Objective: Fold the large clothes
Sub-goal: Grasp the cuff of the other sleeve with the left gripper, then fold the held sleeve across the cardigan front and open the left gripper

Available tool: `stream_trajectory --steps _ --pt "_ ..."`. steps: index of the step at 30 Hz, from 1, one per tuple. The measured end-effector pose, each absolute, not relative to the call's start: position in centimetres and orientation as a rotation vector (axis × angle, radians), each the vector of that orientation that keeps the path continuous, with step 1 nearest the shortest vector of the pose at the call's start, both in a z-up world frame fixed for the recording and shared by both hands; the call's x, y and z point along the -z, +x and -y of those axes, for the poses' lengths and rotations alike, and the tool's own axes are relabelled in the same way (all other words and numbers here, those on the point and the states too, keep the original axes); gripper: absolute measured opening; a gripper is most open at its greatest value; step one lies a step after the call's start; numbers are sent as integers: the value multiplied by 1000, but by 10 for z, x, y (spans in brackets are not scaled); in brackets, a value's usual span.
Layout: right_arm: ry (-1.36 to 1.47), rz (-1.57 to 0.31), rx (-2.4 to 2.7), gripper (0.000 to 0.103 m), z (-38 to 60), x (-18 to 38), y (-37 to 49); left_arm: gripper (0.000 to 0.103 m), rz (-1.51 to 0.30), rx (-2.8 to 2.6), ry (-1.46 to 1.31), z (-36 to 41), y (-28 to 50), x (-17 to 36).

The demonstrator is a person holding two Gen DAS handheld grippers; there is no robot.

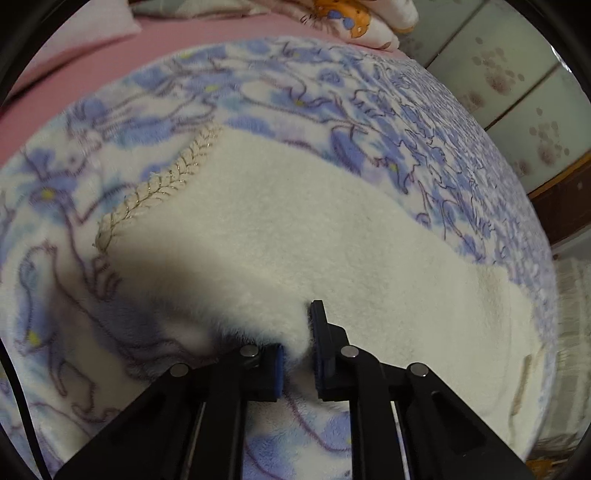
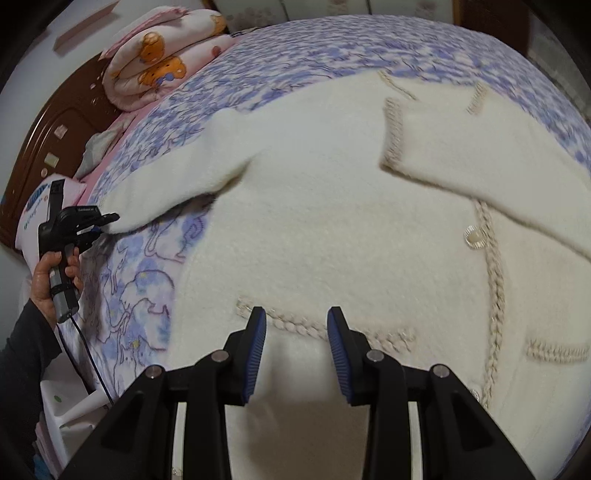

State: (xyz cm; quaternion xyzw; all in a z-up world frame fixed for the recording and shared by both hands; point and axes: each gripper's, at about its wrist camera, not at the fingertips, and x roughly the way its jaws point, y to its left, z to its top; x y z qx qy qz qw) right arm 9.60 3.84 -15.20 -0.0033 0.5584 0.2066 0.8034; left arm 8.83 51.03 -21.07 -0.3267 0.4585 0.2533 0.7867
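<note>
In the left wrist view, the left tool (image 1: pixel 297 354) is clamped on a fold of the cream fleece cardigan (image 1: pixel 295 229), with white pile bulging between its blue pads. The fabric swallows most of the left pad, so the depth of the grip is hard to judge. The cardigan spreads away over a blue-and-white floral blanket (image 1: pixel 258 85) on the bed, a braided trim (image 1: pixel 162 181) running along one edge. A dark shadow falls across the fleece just ahead of the tool. Top of frame, a cartoon-print quilt (image 1: pixel 354 18) is cut off by the lens rim.

In the right wrist view, the right tool (image 2: pixel 296 350) hovers with its jaws apart over the cardigan's (image 2: pixel 332 229) lower front, near a braided pocket edge (image 2: pixel 295 326); nothing sits between the pads. One sleeve lies folded across the chest, its cuff (image 2: pixel 393 136) visible. A button (image 2: pixel 474 236) shows beside the braided placket. At far left the person's hand (image 2: pixel 51 273) holds the left tool (image 2: pixel 99 225), pinching the other sleeve's end; its fingertips are small and partly buried in fleece. The folded quilt (image 2: pixel 162 59) rests by a wooden headboard (image 2: pixel 55 122).
</note>
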Motion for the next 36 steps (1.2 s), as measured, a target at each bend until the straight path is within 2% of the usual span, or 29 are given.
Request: stream_trajectory --steps 4,8,14,19,21,23,25,36 --pt "52 -1212 -411 34 -6 156 96 6 -943 -596 -525 -476 101 183" --pt "99 -1198 -366 34 32 155 97 6 -863 -505 -476 -421 123 137" --pt "218 -1171 -302 34 90 152 96 6 -781 -149 -261 -260 170 67" --pt "251 -1160 -247 35 123 157 93 8 -795 36 -85 -140 176 73" --pt "264 -1162 -233 35 133 159 93 20 -829 79 -27 -105 177 91" --pt "271 -1162 -229 35 140 161 93 53 -890 132 -22 -83 176 111" --pt "274 -1158 -233 35 144 161 93 68 -923 160 -32 -74 173 121" --pt "312 -1139 -323 35 128 160 121 69 -930 128 -139 -107 140 116"
